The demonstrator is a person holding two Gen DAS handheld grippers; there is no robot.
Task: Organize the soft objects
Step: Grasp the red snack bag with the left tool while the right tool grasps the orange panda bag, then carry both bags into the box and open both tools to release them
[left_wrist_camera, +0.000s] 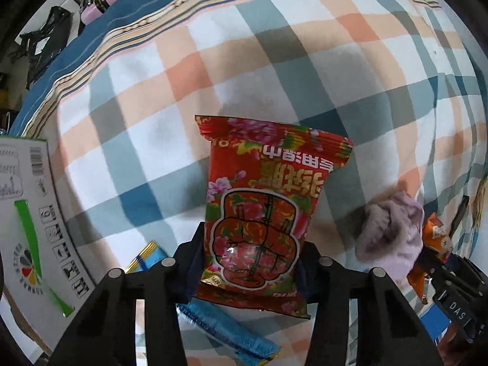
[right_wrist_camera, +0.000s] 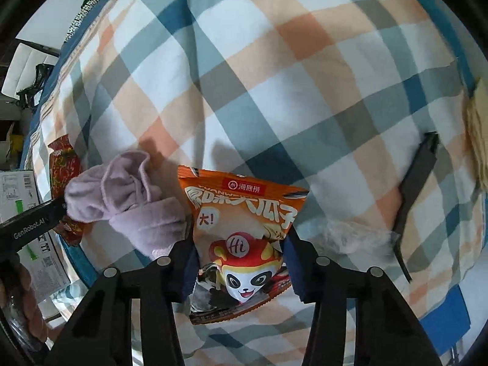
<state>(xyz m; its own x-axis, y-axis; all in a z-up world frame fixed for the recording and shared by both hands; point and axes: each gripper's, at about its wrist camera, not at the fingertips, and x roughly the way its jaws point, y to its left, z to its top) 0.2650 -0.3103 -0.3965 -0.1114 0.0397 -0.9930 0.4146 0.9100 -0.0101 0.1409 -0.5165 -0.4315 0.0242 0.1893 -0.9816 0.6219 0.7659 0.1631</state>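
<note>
The checked bedspread [left_wrist_camera: 274,61] fills both views, peach, teal and white squares rumpled across the bed. At the left edge of the left wrist view sits a white cardboard box [left_wrist_camera: 27,201] with a green stripe. Now the red floral packet [left_wrist_camera: 259,213]: it lies flat on the bedspread, and the left gripper [left_wrist_camera: 250,262] has its fingers pressed against both sides of the packet's lower half, clamped on it. A blue packet [left_wrist_camera: 225,332] lies under the near end of the red one. Over on the other side, the orange panda packet [right_wrist_camera: 241,228] rests on the bedspread, and the right gripper [right_wrist_camera: 241,268] has its fingers squeezed onto it from both sides. Just beside it, touching its left edge, is the crumpled lilac sock [right_wrist_camera: 128,195]. A dark flat strip [right_wrist_camera: 414,195] lies well off to the right.
</note>
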